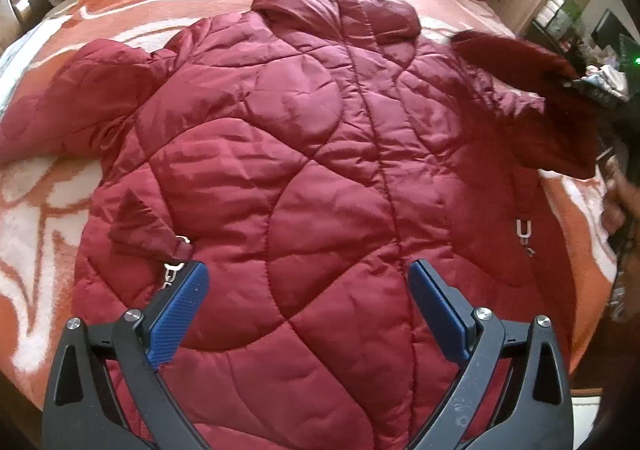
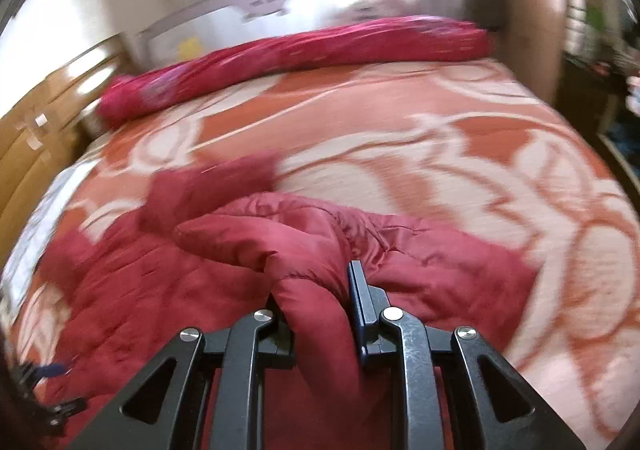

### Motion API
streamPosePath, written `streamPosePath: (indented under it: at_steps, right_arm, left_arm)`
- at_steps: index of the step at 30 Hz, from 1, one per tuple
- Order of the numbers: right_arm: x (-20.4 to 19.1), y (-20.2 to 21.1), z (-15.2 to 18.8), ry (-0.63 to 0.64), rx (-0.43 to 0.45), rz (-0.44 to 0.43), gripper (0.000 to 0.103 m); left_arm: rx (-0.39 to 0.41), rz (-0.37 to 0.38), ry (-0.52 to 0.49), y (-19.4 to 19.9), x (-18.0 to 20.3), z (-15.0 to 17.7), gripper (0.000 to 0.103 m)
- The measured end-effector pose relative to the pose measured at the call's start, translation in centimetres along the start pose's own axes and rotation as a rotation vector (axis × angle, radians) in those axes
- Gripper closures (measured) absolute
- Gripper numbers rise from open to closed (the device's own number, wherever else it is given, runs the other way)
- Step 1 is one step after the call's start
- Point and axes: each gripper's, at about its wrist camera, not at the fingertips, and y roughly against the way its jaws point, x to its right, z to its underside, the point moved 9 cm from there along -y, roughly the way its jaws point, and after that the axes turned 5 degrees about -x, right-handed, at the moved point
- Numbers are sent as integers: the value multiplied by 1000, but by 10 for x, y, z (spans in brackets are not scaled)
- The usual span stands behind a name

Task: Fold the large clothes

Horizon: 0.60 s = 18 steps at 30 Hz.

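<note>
The right gripper (image 2: 320,314) is clamped on the right sleeve (image 2: 320,258) of the dark red quilted puffer jacket (image 1: 320,169), whose long axis runs from the bed's near edge toward its far edge, while the left gripper (image 1: 308,282), fingers apart, hovers over its hem.

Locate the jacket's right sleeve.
In the left wrist view the sleeve of the quilted maroon puffer jacket is lifted at the right edge, clamped in the right tool, above the orange-and-white bedspread.

No legible text, brand or number appears in either view. Small dark marks on the headboard (image 2: 262,3) may be lettering, but motion blur leaves them unreadable.
</note>
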Motion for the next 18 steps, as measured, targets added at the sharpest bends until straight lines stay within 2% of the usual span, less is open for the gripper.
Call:
streamPosePath:
  at_steps: [3, 6, 9, 13, 18]
  right_arm:
    - [-55, -18, 18, 96, -45, -80, 84]
    - [-95, -34, 38, 205, -69, -103, 83]
    - [-116, -47, 60, 285, -127, -164, 81]
    - [-143, -54, 90, 442, -175, -161, 77]
    - [-141, -58, 96, 440, -192, -190, 68]
  left_arm:
    - [-1, 52, 15, 3, -2, -2, 3]
    - [-11, 111, 47, 5, -9, -8, 3]
    - [-37, 208, 92, 2, -15, -17, 3]
    - [-72, 302, 143, -9, -22, -37, 3]
    - [-110, 405, 178, -34, -20, -74, 3]
